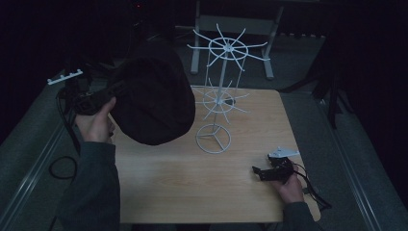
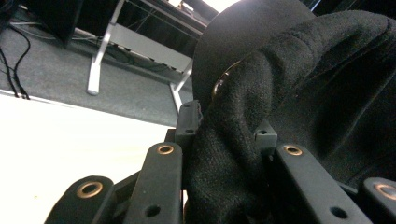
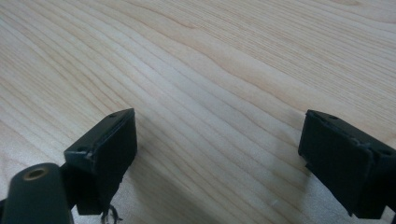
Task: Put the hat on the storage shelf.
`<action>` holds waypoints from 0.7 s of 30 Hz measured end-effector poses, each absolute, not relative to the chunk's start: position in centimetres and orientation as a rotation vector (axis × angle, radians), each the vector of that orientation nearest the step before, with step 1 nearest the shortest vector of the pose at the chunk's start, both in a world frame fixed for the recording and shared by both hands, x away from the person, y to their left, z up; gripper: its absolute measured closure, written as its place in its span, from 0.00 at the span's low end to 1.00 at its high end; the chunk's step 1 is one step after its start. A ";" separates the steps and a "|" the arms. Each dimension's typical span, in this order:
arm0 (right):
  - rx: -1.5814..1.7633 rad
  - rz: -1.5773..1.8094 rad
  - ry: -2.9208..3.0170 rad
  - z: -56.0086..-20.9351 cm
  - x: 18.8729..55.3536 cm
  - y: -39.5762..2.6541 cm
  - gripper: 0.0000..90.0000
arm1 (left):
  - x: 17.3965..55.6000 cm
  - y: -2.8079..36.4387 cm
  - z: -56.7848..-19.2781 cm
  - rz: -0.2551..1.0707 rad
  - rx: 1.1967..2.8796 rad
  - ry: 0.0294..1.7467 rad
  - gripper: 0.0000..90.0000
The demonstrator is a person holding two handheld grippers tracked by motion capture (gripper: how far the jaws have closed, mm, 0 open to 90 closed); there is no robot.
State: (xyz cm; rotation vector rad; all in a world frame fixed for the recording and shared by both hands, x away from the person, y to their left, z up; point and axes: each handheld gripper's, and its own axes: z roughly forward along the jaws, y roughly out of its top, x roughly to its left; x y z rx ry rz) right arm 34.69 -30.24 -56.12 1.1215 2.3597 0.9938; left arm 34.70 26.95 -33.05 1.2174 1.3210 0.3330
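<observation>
Holding a black hat [image 1: 153, 98] up left of the white wire rack [image 1: 219, 91], the left gripper [image 1: 89, 102] | left gripper view: jaws clamped on the hat's knit fold [image 2: 233, 154] | right gripper view: right gripper [image 3: 217, 154] jaws wide apart, nothing between, over the wooden table [image 3: 210, 70].

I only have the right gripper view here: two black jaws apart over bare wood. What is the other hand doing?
Observer: The left gripper holds a black hat up above the table's left side.
Operator: Is it really clamped?
Observer: Yes; in the left gripper view the jaws pinch a fold of the hat's fabric.
Operator: What else is on the table?
Observer: A white wire rack with radiating hooks stands just right of the hat.
Operator: And my gripper?
Observer: The right gripper rests low at the table's right front, apart from the rack.
</observation>
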 end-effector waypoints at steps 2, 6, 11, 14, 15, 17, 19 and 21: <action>1.122 0.993 2.360 -56.1 34.7 -30.2 0.13 | 34.7 26.9 -32.9 0.330 1.211 1.318 0.82; 1.122 0.994 2.360 -56.1 34.7 -30.2 0.13 | 34.7 27.0 -32.6 0.324 1.207 1.308 0.82; 1.122 0.994 2.360 -56.1 34.7 -30.2 0.13 | 34.6 27.0 -32.1 0.323 1.201 1.297 0.82; 1.121 0.994 2.360 -56.1 34.7 -30.2 0.13 | 34.6 26.9 -31.8 0.326 1.200 1.291 0.82; 1.121 0.993 2.360 -56.1 34.7 -30.2 0.13 | 34.6 26.9 -31.7 0.324 1.198 1.290 0.82; 1.122 0.993 2.360 -56.1 34.7 -30.2 0.13 | 34.7 26.8 -31.5 0.324 1.198 1.286 0.82; 1.122 0.993 2.360 -56.1 34.7 -30.2 0.13 | 34.7 26.8 -31.3 0.322 1.195 1.283 0.82; 1.122 0.993 2.360 -56.1 34.7 -30.2 0.13 | 34.8 26.8 -31.1 0.322 1.196 1.280 0.82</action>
